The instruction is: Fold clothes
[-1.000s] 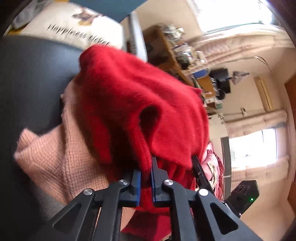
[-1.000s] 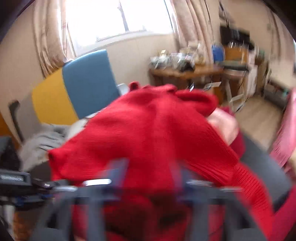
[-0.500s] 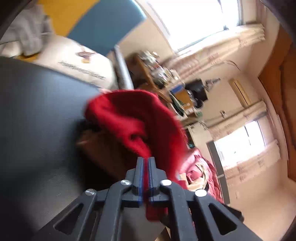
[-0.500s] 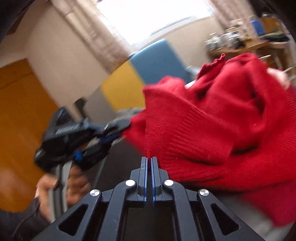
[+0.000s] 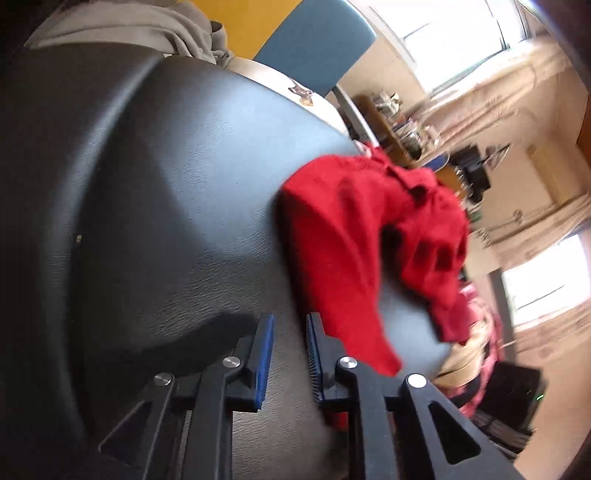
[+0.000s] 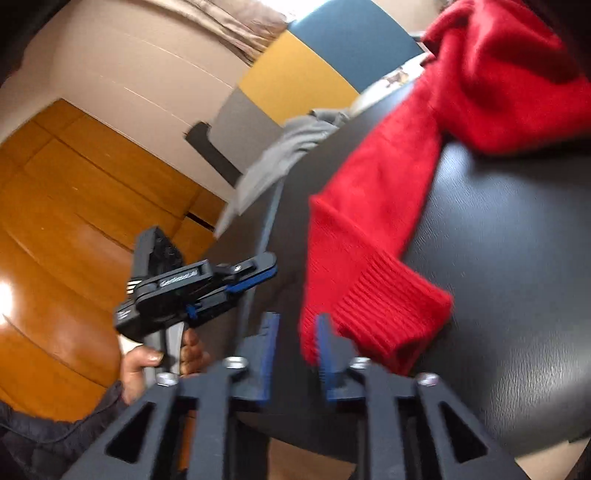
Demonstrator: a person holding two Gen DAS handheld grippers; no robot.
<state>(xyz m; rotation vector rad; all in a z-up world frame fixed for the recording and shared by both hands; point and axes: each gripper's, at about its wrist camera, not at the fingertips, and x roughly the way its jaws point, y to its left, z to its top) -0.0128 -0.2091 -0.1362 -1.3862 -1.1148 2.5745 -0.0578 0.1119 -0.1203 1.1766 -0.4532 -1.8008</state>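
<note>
A black leather-look cushion point(image 5: 155, 206) fills most of both views and carries the clothes. The red sweater point(image 5: 354, 236) lies crumpled on it, bunched toward the cushion's far edge in the left wrist view, with one part trailing back toward the near edge. In the right wrist view the same sweater point(image 6: 491, 74) is heaped at the far side, and one sleeve runs down across the cushion point(image 6: 517, 229) to a ribbed cuff point(image 6: 384, 306) lying near the cushion's near edge.

A grey garment point(image 6: 280, 155) hangs over the cushion's far left edge, and it also shows at the top of the left wrist view point(image 5: 129, 26). Behind it stands a panel in blue point(image 5: 317, 40) and yellow.

The left gripper point(image 5: 290, 354) hovers over bare cushion with its blue-padded fingers point(image 5: 264, 354) parted and holding nothing; the sweater's trailing edge lies just beside the right-hand finger. From the right wrist view this gripper point(image 6: 255, 275) appears side-on at the cushion's left edge, held by the person's left hand point(image 6: 159, 360).

The right gripper point(image 6: 293, 354) is likewise released, its fingers point(image 6: 267, 354) spread, with the ribbed cuff just ahead of the right-hand finger and overlapping its tip; whether they touch I cannot tell.
</note>
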